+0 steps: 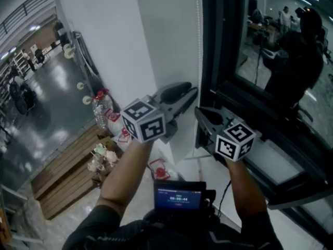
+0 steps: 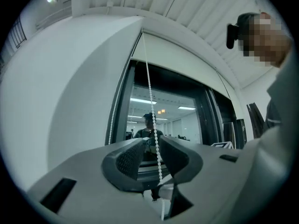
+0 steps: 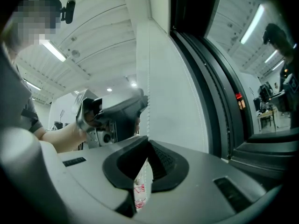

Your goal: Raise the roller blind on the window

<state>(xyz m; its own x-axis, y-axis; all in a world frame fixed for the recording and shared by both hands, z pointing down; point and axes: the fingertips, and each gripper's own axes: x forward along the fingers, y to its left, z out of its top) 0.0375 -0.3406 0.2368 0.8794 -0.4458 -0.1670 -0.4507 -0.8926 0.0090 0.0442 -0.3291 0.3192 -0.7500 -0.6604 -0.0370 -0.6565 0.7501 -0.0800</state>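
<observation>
The bead chain (image 2: 150, 97) of the roller blind (image 2: 182, 55) hangs from the top left corner of the window (image 2: 163, 115). Its long axis runs nearly straight up and down, just in front of the dark frame's left edge. A second strand (image 2: 111, 125) of the same chain hangs close along that left edge, apart from the first. The blind itself lies as a pale band across the top edge of the window, its long axis level, and the glass below it is uncovered.

The left gripper (image 2: 152, 146) points at the window and slightly upward, with its tongs spread apart. The chain passes down between them, nearer the right-hand pad, and neither pad presses on it.

The right gripper (image 3: 145, 141) sits lower on the same strand, pointing level. Its tongs are closed together on the bead chain (image 3: 148, 78), which comes down to where their tips meet.

In the head view the left gripper (image 1: 192, 90) is above and to the left of the right gripper (image 1: 197, 111). Both are near the window's lower left corner, just above the sill (image 1: 270, 160). The chain (image 1: 200, 46) rises straight above them along the frame's edge.
</observation>
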